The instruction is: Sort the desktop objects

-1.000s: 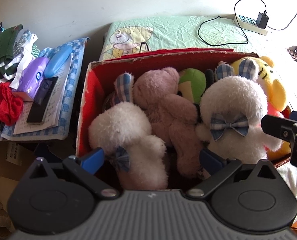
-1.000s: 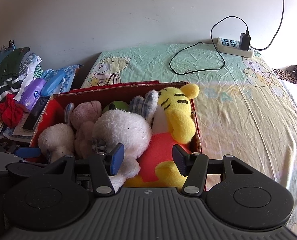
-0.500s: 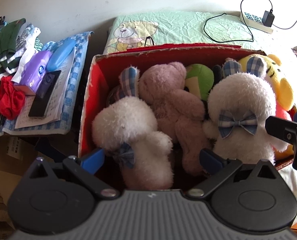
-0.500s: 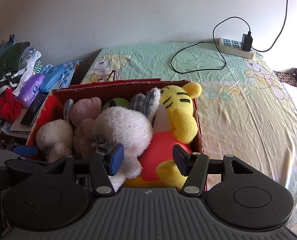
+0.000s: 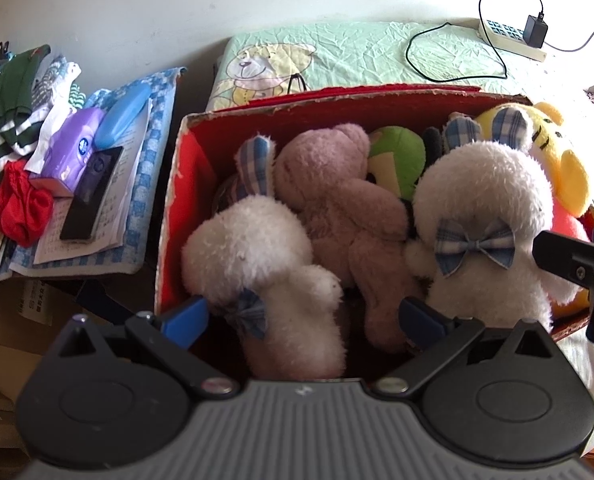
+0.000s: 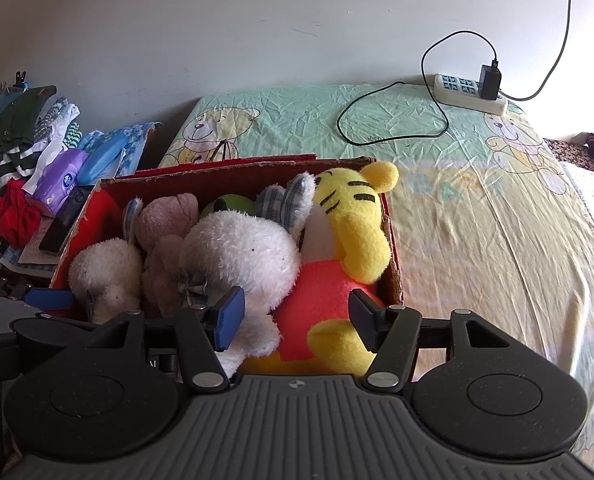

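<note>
- Hovering wide open and empty, the left claw (image 5: 303, 316) straddles a small white bunny (image 5: 257, 256) in the red box (image 5: 185, 184).
- The right claw (image 6: 297, 320), also open and empty, sits near the yellow tiger (image 6: 353, 236) at the box's right end.

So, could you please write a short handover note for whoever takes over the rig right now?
Left gripper: jaws open, empty, hovering over the near end of the red box, around the small white bunny.
Right gripper: jaws open, empty, above the yellow tiger and the large white bunny.
The box sits on the bed, packed with plush toys, including a pink bear.
Done: the plush toys in view lie in the box.
Left: nothing is gripped; clothes and small items remain piled beside the box.
</note>
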`<state>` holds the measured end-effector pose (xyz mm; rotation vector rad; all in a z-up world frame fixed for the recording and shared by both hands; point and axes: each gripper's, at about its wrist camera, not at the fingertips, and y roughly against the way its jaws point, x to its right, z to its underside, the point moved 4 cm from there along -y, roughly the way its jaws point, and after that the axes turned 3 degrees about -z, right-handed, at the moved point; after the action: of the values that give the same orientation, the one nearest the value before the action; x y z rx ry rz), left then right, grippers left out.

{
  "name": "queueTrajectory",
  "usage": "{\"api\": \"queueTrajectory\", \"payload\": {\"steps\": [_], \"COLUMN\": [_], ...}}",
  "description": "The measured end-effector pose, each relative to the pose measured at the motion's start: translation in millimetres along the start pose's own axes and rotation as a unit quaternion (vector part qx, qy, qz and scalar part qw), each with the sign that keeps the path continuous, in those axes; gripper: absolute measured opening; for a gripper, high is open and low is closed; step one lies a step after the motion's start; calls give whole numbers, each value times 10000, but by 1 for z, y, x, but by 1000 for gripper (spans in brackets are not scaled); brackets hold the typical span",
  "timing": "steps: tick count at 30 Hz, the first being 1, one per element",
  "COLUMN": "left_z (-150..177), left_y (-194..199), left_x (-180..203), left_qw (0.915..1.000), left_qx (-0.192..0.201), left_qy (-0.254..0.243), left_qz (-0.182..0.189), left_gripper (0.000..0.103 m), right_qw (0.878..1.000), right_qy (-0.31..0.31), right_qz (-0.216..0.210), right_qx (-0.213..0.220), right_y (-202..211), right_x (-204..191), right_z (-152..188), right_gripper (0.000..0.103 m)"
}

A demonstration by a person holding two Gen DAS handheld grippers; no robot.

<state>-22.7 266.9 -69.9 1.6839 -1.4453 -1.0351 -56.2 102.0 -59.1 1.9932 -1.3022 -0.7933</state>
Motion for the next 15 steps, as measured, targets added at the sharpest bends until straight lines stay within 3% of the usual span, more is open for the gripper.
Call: {"api": "queueTrajectory", "payload": {"steps": [15], "left_z": [-16], "left_y": [9], "left_x": [-10], "left_qw": [9997], "left_qx": [189], "left_qy": [51], "left_qz": [160], "left_gripper": [102], "right_qw": [9995], "right_qy": [-51], "right_qz": [217], "right_qx": [211], "right_y": [8], "right_x": [6], "right_z": [-10], "right_gripper": [61]}}
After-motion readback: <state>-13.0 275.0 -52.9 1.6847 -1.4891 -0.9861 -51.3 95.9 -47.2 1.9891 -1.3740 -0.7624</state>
